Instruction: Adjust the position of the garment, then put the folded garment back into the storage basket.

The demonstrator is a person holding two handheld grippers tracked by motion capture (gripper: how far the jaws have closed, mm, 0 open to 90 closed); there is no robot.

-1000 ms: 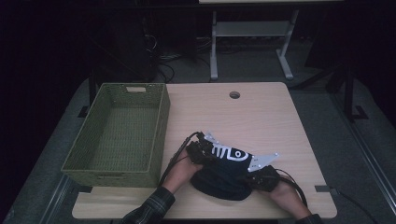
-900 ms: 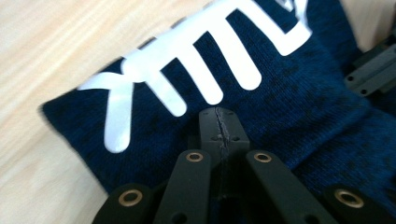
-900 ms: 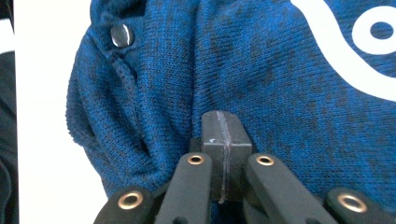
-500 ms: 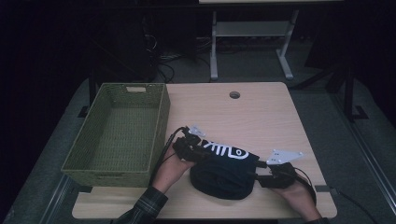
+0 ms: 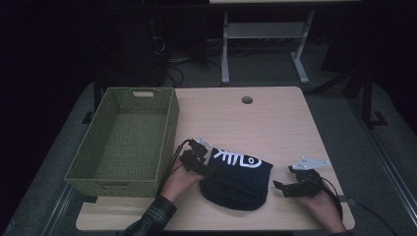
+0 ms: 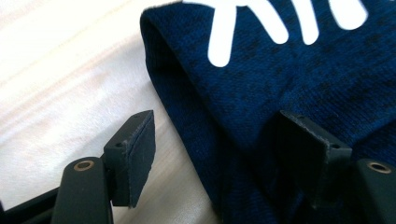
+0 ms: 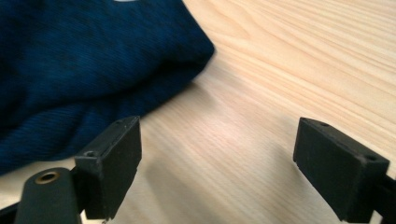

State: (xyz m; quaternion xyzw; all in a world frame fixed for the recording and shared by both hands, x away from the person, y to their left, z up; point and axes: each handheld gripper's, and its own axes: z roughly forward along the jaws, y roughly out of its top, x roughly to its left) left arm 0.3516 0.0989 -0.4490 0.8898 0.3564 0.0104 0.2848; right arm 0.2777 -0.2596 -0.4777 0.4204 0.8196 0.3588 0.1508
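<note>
Garment [image 5: 236,177] folded between grippers, left gripper [image 6: 224,144] jaws straddling its edge, right gripper [image 7: 217,163] beside it

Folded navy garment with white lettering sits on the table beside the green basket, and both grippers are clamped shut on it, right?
Not quite. Neither is clamped: the left gripper has its jaws open astride the garment's edge, and the right gripper view shows the right gripper open over bare table. The garment does lie beside the green basket.

Navy garment [image 5: 237,177] with white print; green woven basket [image 5: 125,140].
</note>
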